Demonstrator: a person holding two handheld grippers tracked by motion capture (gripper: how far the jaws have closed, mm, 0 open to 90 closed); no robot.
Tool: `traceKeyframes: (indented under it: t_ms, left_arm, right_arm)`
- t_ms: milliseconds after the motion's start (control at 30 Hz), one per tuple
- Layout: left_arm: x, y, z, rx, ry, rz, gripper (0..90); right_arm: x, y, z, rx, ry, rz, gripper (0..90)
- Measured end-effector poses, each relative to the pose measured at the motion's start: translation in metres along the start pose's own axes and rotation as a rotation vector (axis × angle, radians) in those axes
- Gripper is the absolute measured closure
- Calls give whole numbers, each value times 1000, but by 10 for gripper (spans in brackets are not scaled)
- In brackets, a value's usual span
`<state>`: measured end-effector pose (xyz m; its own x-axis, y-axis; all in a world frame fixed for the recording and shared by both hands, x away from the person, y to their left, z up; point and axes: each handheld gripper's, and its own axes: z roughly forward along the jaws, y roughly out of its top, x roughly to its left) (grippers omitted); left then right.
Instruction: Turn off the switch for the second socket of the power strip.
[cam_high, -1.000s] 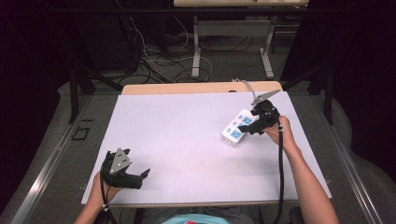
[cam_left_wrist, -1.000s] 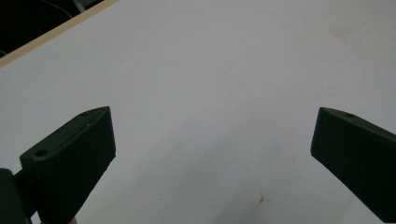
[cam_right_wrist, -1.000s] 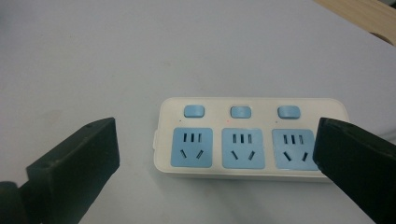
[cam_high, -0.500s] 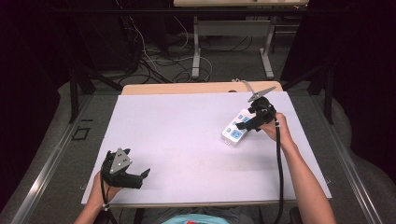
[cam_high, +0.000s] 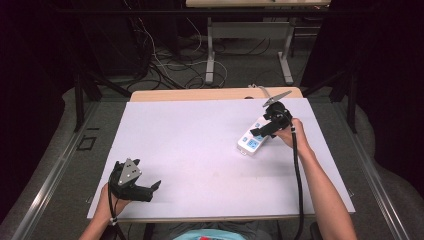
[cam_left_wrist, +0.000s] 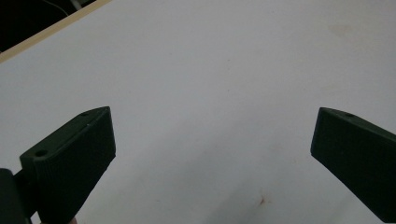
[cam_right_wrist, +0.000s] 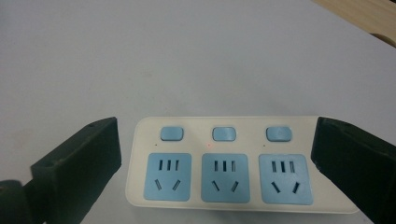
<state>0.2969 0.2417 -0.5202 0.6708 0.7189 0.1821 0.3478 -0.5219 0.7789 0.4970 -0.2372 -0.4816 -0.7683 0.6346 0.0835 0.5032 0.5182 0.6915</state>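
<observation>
Right gripper lower since, jaws open astride diagonal power strip; left gripper agape.

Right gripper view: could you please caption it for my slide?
Open right tool straddling a white three-outlet power strip on the table.

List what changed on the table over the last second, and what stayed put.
Little moved. The right tongs, jaws open, shifted slightly over the white power strip with blue sockets and now straddle it without gripping. The strip kept its place on the white table sheet. The left tongs rest open at the near-left edge, as before. Nothing was picked up or released.
</observation>
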Motion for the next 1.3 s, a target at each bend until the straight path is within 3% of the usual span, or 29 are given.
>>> traceKeyframes:
  t_ms: [300, 367, 567, 867, 1100, 1300]
  left_arm:
    - [0, -1, 0, 0, -3, -2, 0]
    - [0, 0, 0, 0, 2, 5, 0]
    - [0, 0, 1, -1, 1, 9, 0]
    - [0, 0, 1, -1, -2, 10, 0]
    - [0, 0, 0, 0, -3, 14, 0]
    - [-1, 0, 1, -1, -5, 11, 0]
  right_arm:
    - [-4, 7, 5, -5, 4, 1, 71]
    - [-6, 7, 6, -23, -1, 3, 97]
    - [-6, 8, 7, -13, -7, 19, 170]
    - [-7, 6, 6, -15, -13, 27, 432]
    - [-5, 6, 8, -17, -29, 40, 702]
    - [-3, 5, 9, -8, -52, 42, 850]
